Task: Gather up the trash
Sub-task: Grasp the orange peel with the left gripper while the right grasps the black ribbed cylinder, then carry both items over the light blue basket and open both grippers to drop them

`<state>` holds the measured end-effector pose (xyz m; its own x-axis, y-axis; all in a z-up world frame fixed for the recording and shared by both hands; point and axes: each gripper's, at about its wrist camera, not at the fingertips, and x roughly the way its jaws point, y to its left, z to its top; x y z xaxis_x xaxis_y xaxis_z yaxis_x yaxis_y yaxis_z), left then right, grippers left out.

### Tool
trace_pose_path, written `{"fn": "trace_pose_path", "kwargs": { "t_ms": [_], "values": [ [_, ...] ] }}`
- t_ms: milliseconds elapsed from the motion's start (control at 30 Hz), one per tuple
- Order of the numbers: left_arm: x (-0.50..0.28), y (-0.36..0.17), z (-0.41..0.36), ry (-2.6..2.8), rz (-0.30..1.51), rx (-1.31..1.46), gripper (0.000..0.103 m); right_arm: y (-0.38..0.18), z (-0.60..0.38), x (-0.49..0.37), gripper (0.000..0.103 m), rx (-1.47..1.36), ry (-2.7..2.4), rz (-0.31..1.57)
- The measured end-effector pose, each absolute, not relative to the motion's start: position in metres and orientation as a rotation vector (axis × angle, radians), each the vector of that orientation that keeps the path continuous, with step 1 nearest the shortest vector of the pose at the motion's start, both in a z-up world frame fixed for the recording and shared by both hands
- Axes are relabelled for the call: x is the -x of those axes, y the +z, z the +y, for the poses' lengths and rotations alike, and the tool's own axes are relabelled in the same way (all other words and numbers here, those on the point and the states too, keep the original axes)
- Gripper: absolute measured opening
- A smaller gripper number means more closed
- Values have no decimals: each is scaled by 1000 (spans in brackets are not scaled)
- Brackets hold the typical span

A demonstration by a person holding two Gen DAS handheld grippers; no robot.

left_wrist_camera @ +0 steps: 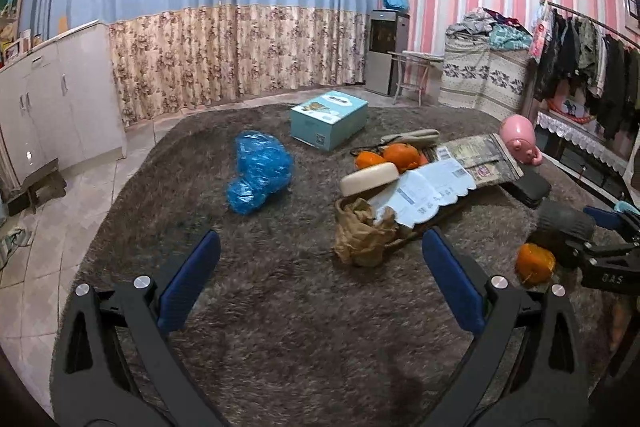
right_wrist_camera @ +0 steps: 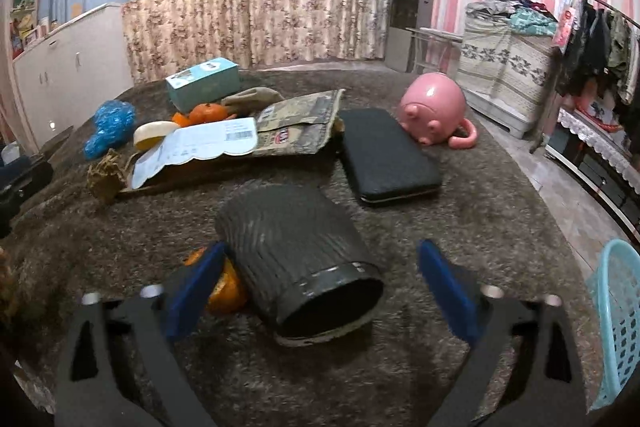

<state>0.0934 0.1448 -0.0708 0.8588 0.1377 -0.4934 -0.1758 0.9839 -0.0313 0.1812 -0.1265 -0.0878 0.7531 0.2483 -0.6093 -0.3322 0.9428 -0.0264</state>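
Lying tipped on the brown rug (right_wrist_camera: 460, 227), the dark ribbed bin (right_wrist_camera: 296, 255) sits between the spread, untouching fingers of the right gripper (right_wrist_camera: 320, 283), its mouth toward the camera and apparently empty. Left gripper (left_wrist_camera: 320, 279) hangs spread and empty. Uncollected, by my reckoning: crumpled brown paper (left_wrist_camera: 362, 231), blue plastic bag (left_wrist_camera: 258, 171), printed sheet (left_wrist_camera: 424, 193), orange peel (right_wrist_camera: 226, 287) touching the bin.
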Motion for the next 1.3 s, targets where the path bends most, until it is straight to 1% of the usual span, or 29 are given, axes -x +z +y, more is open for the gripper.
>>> {"fn": "trace_pose_path", "kwargs": {
  "t_ms": [33,200,333,533,567,667,733,800,867,933,1033,1200,1300],
  "values": [
    [-95,-71,141,154,516,72,98,-88,-127,-181,74,131,339,650],
    [-102,-70,116,78,537,86,98,-80,-139,-174,72,123,339,616],
    [-114,-70,80,-14,573,107,98,-59,-171,-167,72,94,262,562],
    [-145,-87,18,-97,709,76,98,-45,-236,-159,72,16,128,542],
    [-149,-91,9,-98,729,56,96,-45,-245,-158,71,-3,112,541],
    [-161,-102,-8,-107,791,19,85,-42,-268,-154,71,-55,75,531],
    [-168,-109,-16,-123,839,23,73,-40,-276,-153,71,-68,58,520],
    [-172,-115,-20,-120,873,23,64,-39,-279,-151,71,-68,47,514],
    [-172,-116,-21,-112,870,10,57,-38,-281,-149,71,-61,33,511],
    [-168,-114,-23,-137,854,19,37,-36,-284,-147,71,-52,16,503],
    [-166,-109,-26,-148,833,11,33,-30,-295,-144,71,-61,-8,491],
    [-171,-87,-37,-155,766,22,33,-17,-326,-139,71,-95,-86,472],
    [-181,-62,-58,-177,714,2,33,-6,-353,-138,71,-94,-149,468]
  ]
}}
